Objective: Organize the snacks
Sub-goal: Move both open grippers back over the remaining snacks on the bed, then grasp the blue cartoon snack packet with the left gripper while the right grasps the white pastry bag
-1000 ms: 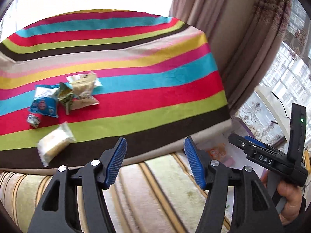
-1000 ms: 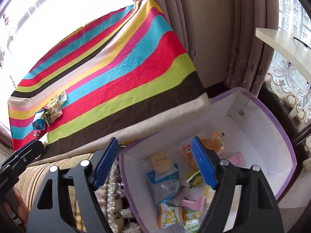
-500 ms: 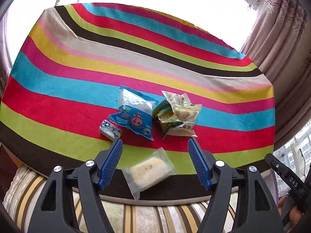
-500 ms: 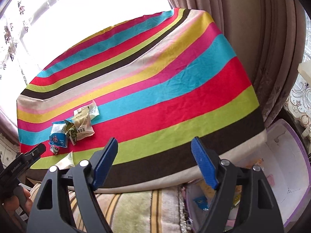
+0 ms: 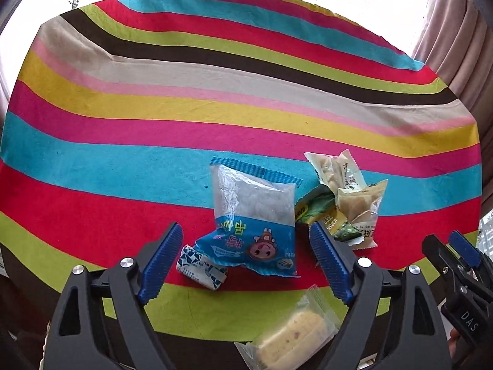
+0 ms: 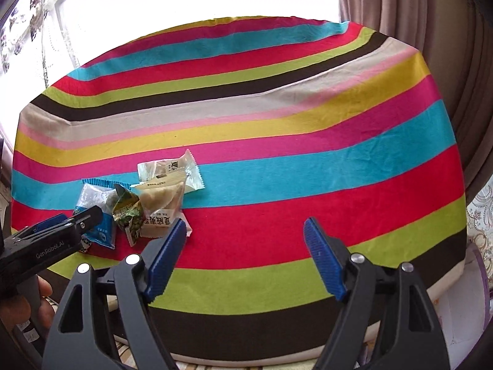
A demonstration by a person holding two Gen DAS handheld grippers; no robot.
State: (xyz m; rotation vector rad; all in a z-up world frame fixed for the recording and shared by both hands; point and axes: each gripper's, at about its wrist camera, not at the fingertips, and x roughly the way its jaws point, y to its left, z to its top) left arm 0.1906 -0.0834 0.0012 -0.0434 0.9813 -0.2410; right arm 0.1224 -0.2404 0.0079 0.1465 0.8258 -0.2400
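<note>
Between left gripper [image 5: 243, 265] jaws: blue packet [image 5: 251, 219]

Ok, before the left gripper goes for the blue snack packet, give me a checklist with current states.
1. Left gripper open: ok.
2. Blue snack packet between its fingers: ok, roughly centred.
3. Packet free of neighbours: not ok, small blue-white candy touches its corner; green packet close by.
4. Right gripper open, holding nothing: ok.
5. Right gripper clear of the left's path: ok, it hangs over bare striped cloth.
6. Storage box in view: not ok.
</note>
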